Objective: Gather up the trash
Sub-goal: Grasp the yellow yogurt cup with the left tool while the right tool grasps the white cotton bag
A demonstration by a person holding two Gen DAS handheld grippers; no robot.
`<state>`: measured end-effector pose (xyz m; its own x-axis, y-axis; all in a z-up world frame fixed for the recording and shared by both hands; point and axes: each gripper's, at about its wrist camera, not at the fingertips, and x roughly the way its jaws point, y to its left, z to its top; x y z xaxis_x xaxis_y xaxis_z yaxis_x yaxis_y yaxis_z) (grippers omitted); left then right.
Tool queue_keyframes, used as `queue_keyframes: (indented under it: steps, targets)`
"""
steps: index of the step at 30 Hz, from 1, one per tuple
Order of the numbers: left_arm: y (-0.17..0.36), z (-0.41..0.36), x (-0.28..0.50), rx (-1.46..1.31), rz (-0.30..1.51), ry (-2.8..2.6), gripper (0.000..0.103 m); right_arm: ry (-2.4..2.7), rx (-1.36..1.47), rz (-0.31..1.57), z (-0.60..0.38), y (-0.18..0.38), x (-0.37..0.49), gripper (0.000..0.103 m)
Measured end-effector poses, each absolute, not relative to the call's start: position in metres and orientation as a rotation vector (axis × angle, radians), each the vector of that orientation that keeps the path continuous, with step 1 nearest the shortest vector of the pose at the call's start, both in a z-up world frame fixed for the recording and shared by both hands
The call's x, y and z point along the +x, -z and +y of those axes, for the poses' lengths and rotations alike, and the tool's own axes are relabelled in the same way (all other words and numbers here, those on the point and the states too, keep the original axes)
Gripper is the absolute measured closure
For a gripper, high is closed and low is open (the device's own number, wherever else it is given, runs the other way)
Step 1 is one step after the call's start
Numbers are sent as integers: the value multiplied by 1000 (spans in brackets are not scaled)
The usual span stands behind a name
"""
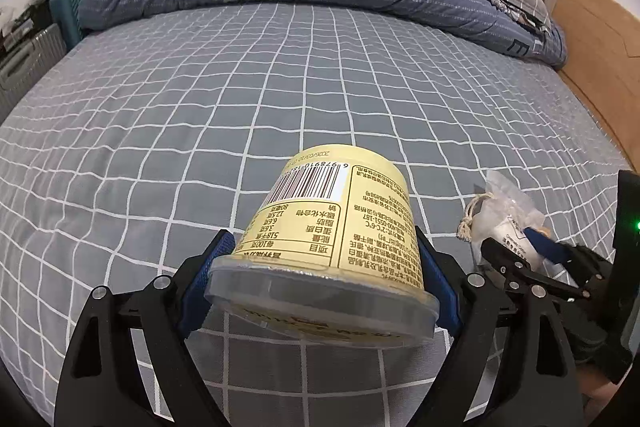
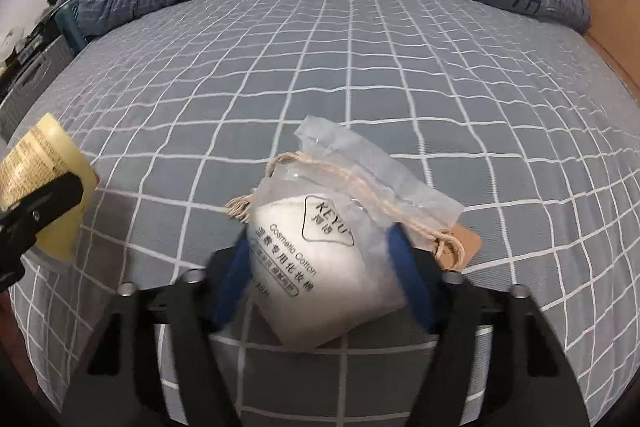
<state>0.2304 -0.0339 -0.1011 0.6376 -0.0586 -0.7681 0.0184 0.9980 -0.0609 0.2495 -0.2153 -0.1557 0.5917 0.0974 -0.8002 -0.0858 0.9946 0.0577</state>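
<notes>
So your left gripper [image 1: 324, 279] is clamped on the yellow tub [image 1: 332, 227], pinching it just above the clear lid rim, with the tub's base pointing away from you and the label reading upside down. It looks lifted a bit off the bed [image 1: 280, 87], though I can't swear there's air under it.

Off to that gripper's right, your right gripper [image 2: 324, 279] is squeezing the cotton pad bag [image 2: 320, 259], a clear pouch with white pads inside. Its twine drawstring [image 2: 360, 187] and a small brown tag [image 2: 464, 241] hang loose past the right finger. From the right wrist camera the tub sits off to the left of that gripper, near but not touching the bag.

Step-wise I'd say pickup is done on both sides and you're at the carry stage. Next move needs a bin or trash bag, and honestly none shows in either view, so you'll have to swing around and find it. Keep the tub level-ish in case the lid isn't tight, and watch that the twine doesn't snag.

Hard to tell:
- whether the tub has anything in it
- the bag's lower end, hidden between the fingers and a bit blurred
- the clutter at the far left beside the bed; too small and warped
</notes>
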Motion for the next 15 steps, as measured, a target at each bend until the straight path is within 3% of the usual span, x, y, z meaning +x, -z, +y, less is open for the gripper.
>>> queue_keyframes:
  steps: [5, 15]
  targets:
    - [101, -37, 228, -47, 878, 51, 19, -111, 31, 921, -218, 152, 247, 63]
    - [97, -36, 209, -61, 870, 69, 19, -100, 34, 837, -223, 118, 223, 63]
